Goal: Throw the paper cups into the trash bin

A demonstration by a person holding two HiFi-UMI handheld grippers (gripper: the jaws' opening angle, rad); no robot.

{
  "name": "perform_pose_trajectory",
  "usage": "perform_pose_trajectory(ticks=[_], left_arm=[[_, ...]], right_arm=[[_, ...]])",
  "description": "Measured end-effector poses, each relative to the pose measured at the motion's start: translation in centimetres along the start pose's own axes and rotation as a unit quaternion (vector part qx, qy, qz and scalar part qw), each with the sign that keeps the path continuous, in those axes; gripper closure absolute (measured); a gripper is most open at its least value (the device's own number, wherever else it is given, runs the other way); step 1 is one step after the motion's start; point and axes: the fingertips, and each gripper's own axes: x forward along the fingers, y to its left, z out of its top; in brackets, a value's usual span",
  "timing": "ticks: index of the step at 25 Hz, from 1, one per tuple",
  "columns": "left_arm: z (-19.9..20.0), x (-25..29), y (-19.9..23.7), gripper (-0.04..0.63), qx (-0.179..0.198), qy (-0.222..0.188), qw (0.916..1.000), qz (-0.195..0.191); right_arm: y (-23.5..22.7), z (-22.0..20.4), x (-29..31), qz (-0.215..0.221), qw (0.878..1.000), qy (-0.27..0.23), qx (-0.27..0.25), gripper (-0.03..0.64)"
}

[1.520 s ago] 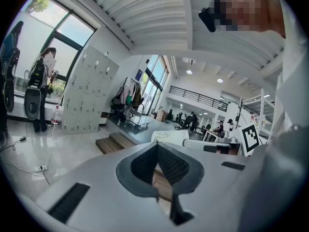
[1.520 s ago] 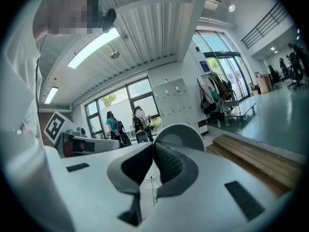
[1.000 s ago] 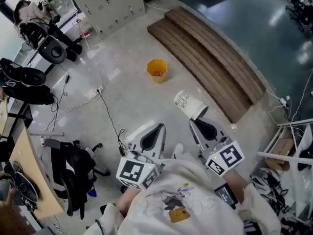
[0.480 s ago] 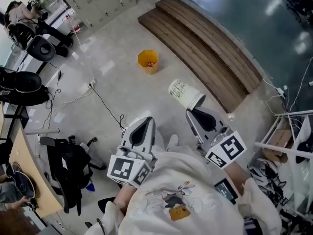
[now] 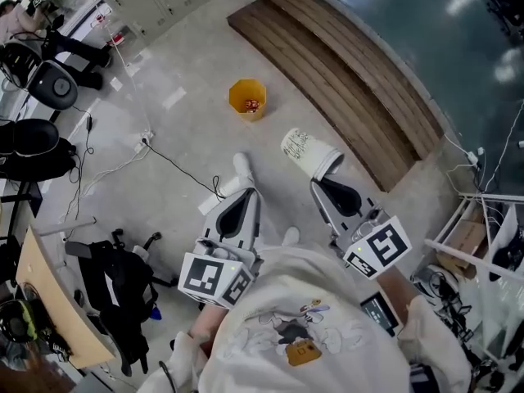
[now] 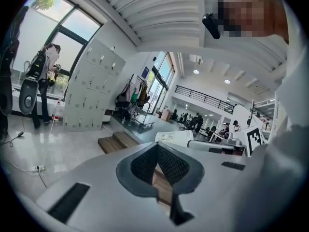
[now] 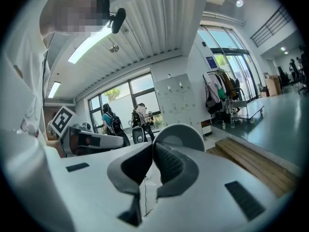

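Observation:
A yellow trash bin (image 5: 247,99) stands on the pale floor ahead, with a bit of red litter inside. In the head view my right gripper (image 5: 327,178) is shut on the rim of a white printed paper cup (image 5: 308,154), which lies on its side pointing toward the bin. The right gripper view shows the cup's round rim (image 7: 181,134) pinched between the jaws of the right gripper (image 7: 153,146). My left gripper (image 5: 245,195) is beside it, its jaws meeting at the tip with nothing in them. From the left gripper (image 6: 157,148), the cup (image 6: 176,138) shows to the right.
Brown wooden steps (image 5: 352,80) run diagonally behind and to the right of the bin. A black cable (image 5: 168,164) crosses the floor at left. A black backpack (image 5: 123,289), office chairs (image 5: 49,80) and a desk (image 5: 53,309) stand left; a white rack (image 5: 483,236) stands right. The person's white shoe (image 5: 241,165) is ahead.
Both grippers have been carried forward toward the bin with the cup still held. A white shoe has stepped into view ahead of the left gripper.

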Motion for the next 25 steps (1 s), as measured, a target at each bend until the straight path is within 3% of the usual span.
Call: perform_pose_trajectory(ticks=[9,15,20,25], left_arm=[[9.1,15.2,15.0,0.589,-0.007,0.036,0.9985,-0.041],[11.5,21.8,22.5,0.589,-0.017,0.056,0.9976,-0.038],[9.6,26.5,27.5,0.589,-0.009,0.078,0.9967,0.018],[2.9,30.1,33.1,0.589,-0.018,0.114,0.9914,0.063]], right_arm=[[-9.8,2.6,20.4,0.017,0.998,0.058,0.01,0.591],[-15.3,3.5,29.5,0.011,0.996,0.086,-0.013,0.591],[-21.1,-0.3,35.2,0.011,0.991,0.122,0.05,0.591],[-25.2,-7.7,41.5,0.048,0.984,0.164,0.041,0.592]])
